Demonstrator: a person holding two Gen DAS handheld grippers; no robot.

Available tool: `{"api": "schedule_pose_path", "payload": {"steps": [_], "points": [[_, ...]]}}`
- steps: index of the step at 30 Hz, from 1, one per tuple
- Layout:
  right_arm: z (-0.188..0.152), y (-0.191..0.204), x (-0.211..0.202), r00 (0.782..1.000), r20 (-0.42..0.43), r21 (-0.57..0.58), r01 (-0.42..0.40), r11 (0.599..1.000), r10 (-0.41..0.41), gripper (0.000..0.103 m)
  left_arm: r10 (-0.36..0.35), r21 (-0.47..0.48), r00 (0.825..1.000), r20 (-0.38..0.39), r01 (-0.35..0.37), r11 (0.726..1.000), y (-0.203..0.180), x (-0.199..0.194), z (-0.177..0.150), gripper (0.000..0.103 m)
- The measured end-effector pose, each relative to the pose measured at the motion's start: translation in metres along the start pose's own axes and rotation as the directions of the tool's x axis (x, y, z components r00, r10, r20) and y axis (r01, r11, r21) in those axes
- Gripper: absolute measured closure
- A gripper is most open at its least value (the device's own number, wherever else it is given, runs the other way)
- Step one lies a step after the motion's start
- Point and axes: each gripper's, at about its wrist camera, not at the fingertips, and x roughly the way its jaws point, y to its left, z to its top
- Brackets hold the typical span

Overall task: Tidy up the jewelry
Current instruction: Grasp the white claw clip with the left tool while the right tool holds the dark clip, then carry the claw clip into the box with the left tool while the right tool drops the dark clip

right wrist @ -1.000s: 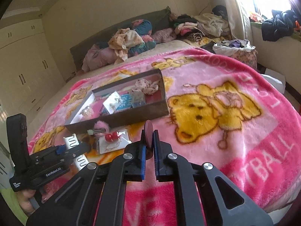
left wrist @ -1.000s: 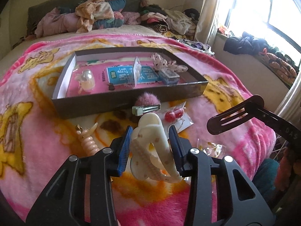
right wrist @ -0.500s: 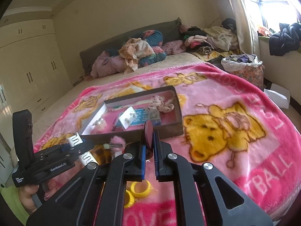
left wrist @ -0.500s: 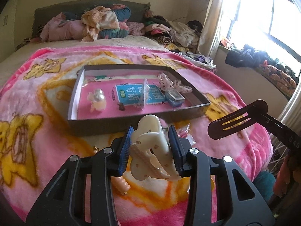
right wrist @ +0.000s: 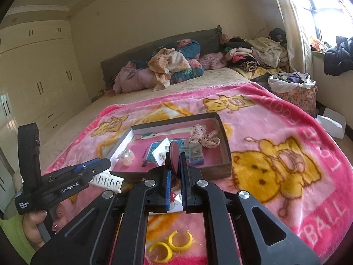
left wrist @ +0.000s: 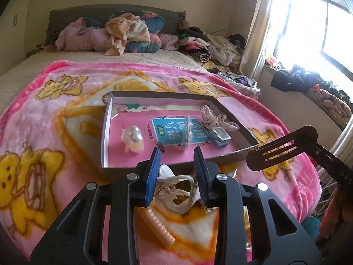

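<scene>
The left claw (left wrist: 176,172) hangs just short of the near wall of the shallow box (left wrist: 106,119) on the pink blanket (left wrist: 44,132). Its jaws are closing, and a cream hair claw clip (left wrist: 174,196) sits between the blue pads (left wrist: 152,176), low down near their roots. The clip lies tipped over, its long axis running roughly across the gap from pad to pad; whether both pads actually press on it cannot be told from this angle. From the right wrist view the clip's toothed edge (right wrist: 108,180) pokes out sideways past the left claw.

The right claw (right wrist: 174,163) is pinched nearly closed on a dark flat snap hair clip (left wrist: 280,148). The clip's long axis continues the line of the fingers, its rounded free end pointing forward and up toward the box (in the right wrist view it shows edge-on as a reddish oval above the fingertips).

Inside the box lie a pearl clip (left wrist: 132,137), a blue card (left wrist: 176,130), a spotted fabric bow (left wrist: 215,119) and a small blue case (left wrist: 219,135). On the blanket near the person are a ridged peach clip (left wrist: 158,227) and two yellow hoops (right wrist: 169,243).
</scene>
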Motion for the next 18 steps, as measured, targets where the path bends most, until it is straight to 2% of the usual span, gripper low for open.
{"api": "schedule_pose_path", "payload": {"steps": [18], "points": [[0.022, -0.013, 0.040, 1.000, -0.006, 0.010, 0.024, 1.000, -0.024, 0.096, 0.009, -0.025, 0.999, 0.033, -0.008, 1.000, 0.009, 0.037, 0.037, 0.081]]}}
